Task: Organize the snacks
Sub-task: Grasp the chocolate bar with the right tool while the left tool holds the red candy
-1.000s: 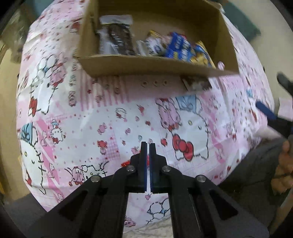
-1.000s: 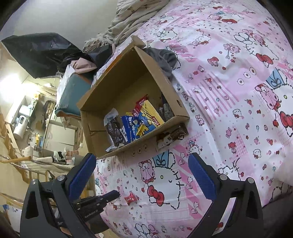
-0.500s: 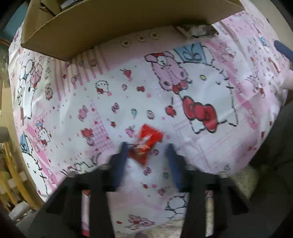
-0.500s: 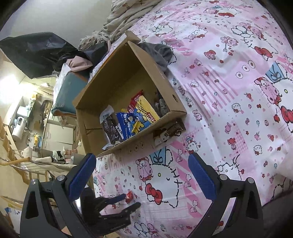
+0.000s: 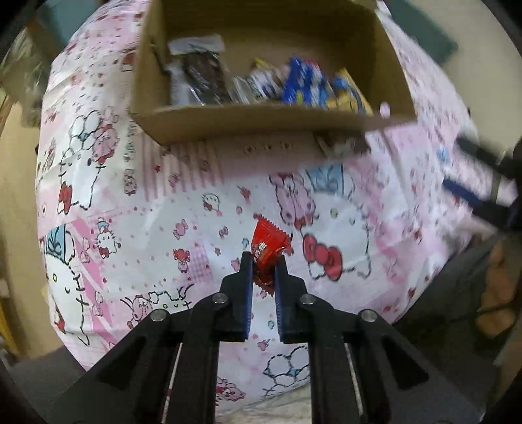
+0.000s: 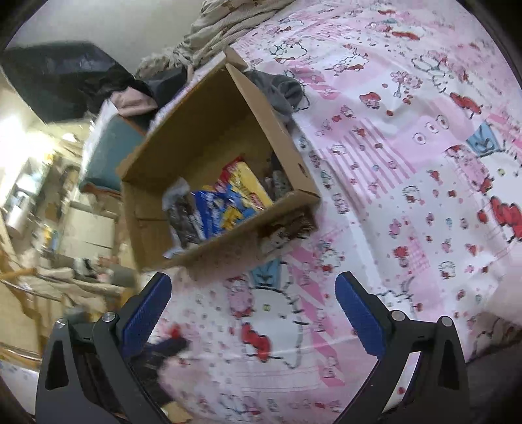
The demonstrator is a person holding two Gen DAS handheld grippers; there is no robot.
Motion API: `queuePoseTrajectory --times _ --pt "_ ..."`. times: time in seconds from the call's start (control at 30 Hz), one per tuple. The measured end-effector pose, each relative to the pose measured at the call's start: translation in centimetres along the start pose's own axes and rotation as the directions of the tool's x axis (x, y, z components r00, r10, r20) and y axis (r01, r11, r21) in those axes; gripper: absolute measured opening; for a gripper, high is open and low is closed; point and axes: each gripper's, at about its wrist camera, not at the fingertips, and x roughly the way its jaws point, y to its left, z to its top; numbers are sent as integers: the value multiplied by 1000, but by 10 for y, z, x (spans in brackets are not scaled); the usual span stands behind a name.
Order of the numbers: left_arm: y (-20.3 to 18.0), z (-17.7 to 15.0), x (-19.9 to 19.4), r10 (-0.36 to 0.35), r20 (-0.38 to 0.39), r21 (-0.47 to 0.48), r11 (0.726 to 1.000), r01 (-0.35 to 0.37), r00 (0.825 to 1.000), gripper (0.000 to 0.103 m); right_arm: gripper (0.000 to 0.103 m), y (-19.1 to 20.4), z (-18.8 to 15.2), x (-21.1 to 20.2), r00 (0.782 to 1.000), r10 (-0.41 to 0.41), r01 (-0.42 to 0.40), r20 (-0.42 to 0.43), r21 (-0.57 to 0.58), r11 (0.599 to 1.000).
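Observation:
A small red candy [image 5: 267,241] sits between the blue pads of my left gripper [image 5: 264,261]. Its jaws are closing and pinch the wrapper, which hangs above the pink cartoon bedsheet [image 5: 163,208]. Further back lies an open cardboard box [image 5: 261,120] holding a dark packet [image 5: 205,78] and blue packets [image 5: 303,84]. A brown snack packet [image 5: 342,143] lies on the sheet against the box's front wall. My right gripper [image 6: 253,280] hovers open and empty in front of the box [image 6: 228,241]. The left gripper [image 6: 166,345] shows blurred at the lower left of the right wrist view.
A grey cloth [image 6: 284,88] lies behind the box, with a bunched blanket [image 6: 222,26] and a black bag [image 6: 65,75] further back. The bed's edge runs just below both grippers. A person's hand [image 5: 499,293] shows at the right edge.
My left gripper dropped to the sheet, opened around the red candy, then closed on it and rose again. The right gripper tilted slightly toward the box.

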Motion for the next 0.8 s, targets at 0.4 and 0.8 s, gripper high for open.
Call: queuePoseTrajectory --times 0.4,0.8 --pt "25 6 -28 47 132 -186 982 -22 990 9 101 16 -62 75 947 -320 301 0 -341 890" --pt "26 10 -30 5 143 -215 976 26 990 9 101 39 -20 131 943 -302 331 138 -455 826"
